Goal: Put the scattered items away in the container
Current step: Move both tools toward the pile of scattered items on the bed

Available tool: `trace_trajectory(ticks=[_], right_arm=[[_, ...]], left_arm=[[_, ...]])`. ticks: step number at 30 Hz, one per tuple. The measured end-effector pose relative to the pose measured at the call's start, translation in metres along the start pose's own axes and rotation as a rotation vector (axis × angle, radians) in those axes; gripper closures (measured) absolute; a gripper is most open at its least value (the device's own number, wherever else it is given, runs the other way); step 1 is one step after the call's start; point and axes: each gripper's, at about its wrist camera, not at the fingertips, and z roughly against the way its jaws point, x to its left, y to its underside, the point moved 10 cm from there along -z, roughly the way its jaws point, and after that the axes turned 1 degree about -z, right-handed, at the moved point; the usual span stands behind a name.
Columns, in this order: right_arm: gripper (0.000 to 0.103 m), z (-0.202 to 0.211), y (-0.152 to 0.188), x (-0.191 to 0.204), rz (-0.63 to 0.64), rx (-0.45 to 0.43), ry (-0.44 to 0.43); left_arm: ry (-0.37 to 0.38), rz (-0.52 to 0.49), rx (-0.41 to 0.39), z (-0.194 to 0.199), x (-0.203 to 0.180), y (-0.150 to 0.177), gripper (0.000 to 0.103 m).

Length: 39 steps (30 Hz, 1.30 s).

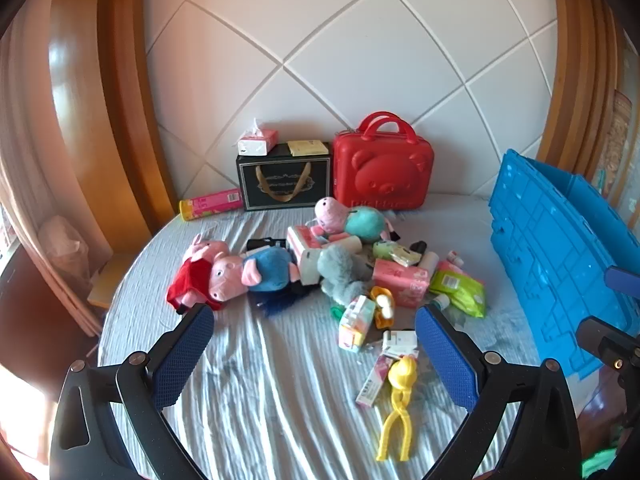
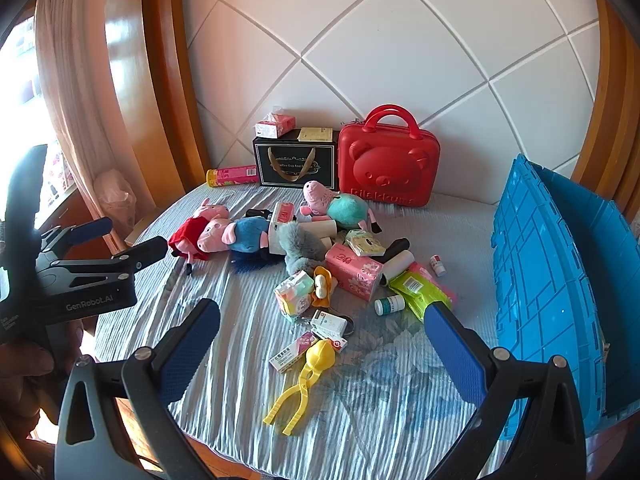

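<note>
Far beyond the open jaws, a red bear-face case [image 1: 383, 174] stands against the quilted headboard [image 1: 360, 48], touching a black gift box [image 1: 285, 178] to its left.

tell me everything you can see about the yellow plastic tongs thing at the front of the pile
The yellow tongs look like a moulded plastic scoop clamp: a rounded ball-shaped head at the top and two long flat handles splayed apart towards the near edge. It lies flat on the striped bedsheet, nearest item of the pile. Its head rests against a small pink and white box, apparently overlapping it. Neither gripper touches it. In the left wrist view it lies between the open fingers.
</note>
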Motion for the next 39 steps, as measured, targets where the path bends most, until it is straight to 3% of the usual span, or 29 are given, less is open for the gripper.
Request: trace_trajectory(ticks=[12,22,29,39], right_arm=[[0.000,-0.004,0.006,-0.010,-0.018,0.009,0.017],[0.000,-0.023,0.030,-0.059,-0.002,0.059,0.017],[0.000,-0.053,0.048,-0.079,0.036,0.102,-0.051],[0.000,-0.120,0.081,-0.069,0.064,0.179,-0.089]], left_arm=[[0.013,-0.001,0.029,-0.005,-0.004,0.009,0.001],[0.018,0.016,0.102,-0.033,-0.038,0.040,0.001],[0.015,0.009,0.133,-0.058,-0.060,0.047,0.001],[0.019,-0.071,0.170,-0.125,-0.061,0.058,0.001]])
